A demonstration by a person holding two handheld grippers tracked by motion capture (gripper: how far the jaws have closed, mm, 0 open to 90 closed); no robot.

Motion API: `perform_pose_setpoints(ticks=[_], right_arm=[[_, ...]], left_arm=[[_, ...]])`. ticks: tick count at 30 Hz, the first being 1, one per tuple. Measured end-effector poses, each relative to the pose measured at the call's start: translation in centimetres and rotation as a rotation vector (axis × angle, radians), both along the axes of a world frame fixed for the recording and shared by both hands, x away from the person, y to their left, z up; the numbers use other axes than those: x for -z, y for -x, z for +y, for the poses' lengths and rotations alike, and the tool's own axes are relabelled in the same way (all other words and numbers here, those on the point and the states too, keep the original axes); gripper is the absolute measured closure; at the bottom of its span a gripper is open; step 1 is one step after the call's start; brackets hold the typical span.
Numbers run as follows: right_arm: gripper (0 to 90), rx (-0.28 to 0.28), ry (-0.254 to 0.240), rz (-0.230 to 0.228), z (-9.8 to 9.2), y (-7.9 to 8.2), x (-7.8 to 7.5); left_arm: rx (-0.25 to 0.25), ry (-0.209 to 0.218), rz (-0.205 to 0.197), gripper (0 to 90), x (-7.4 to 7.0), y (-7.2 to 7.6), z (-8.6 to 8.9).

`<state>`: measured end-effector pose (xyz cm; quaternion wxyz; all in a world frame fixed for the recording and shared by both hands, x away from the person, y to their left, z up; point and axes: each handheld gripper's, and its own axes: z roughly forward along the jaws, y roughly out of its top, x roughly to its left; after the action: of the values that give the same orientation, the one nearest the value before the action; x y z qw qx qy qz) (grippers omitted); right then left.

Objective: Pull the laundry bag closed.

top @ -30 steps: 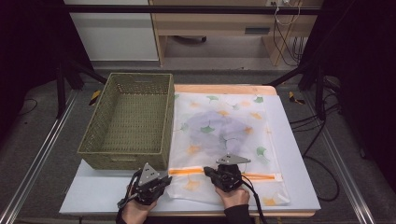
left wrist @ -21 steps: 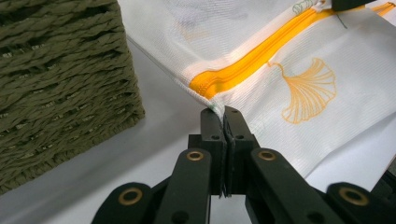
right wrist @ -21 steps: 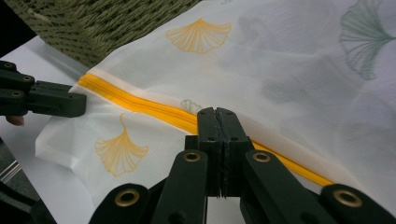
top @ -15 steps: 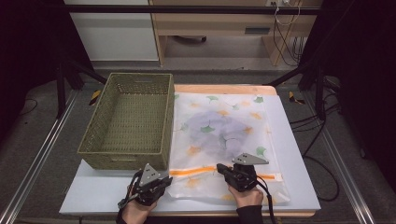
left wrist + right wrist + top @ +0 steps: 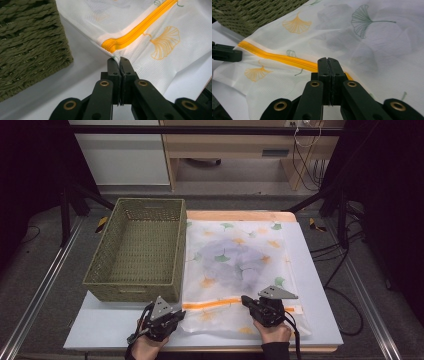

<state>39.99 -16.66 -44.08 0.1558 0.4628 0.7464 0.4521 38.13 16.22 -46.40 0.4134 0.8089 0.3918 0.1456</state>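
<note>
A white mesh bag [image 5: 260,232] printed with ginkgo leaves lies flat on the table, a grey garment [image 5: 235,265] showing through it. An orange zipper [image 5: 215,303] runs across its near end. My left gripper [image 5: 179,314] is at the bag's near left corner; in the left gripper view its jaws [image 5: 120,60] are shut on the mesh just under the zipper's end [image 5: 112,46]. My right gripper [image 5: 245,299] sits partway along the zipper. Its jaws [image 5: 328,60] are shut right on the orange zipper [image 5: 277,57], and the spot they pinch is hidden.
A green woven basket [image 5: 132,292] stands left of the bag, its wall [image 5: 30,37] close beside my left gripper. The white tabletop [image 5: 320,285] is bare to the right of the bag. The table's near edge is just behind both hands.
My right gripper has slid to the right along the zipper line, jaws staying shut. The left gripper has held still at the corner.
</note>
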Motion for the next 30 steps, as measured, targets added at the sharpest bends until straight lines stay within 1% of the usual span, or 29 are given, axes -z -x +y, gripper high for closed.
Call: perform_pose_setpoints(ticks=[6, 9, 19, 30], right_arm=[[89.7, 0.030, 0.004, -0.002, -1.2, 0.1, 0.1], [89.7, 0.045, -0.009, 0.001, -2.0, 0.1, 0.1], [89.7, 0.108, -0.021, 0.000, -4.8, 0.6, 0.1], [89.7, 0.172, -0.034, 0.000, -7.4, 1.1, 0.1]], left_arm=[[-0.003, 0.000, 0.000, 87.8, 0.0, 0.0, 0.1], [-0.003, 0.002, -0.001, 87.8, 0.0, 0.0, 0.1], [-0.002, -0.004, -0.001, 87.8, -0.1, 0.0, 0.1], [-0.001, -0.006, -0.001, 87.8, -0.1, 0.0, 0.1]])
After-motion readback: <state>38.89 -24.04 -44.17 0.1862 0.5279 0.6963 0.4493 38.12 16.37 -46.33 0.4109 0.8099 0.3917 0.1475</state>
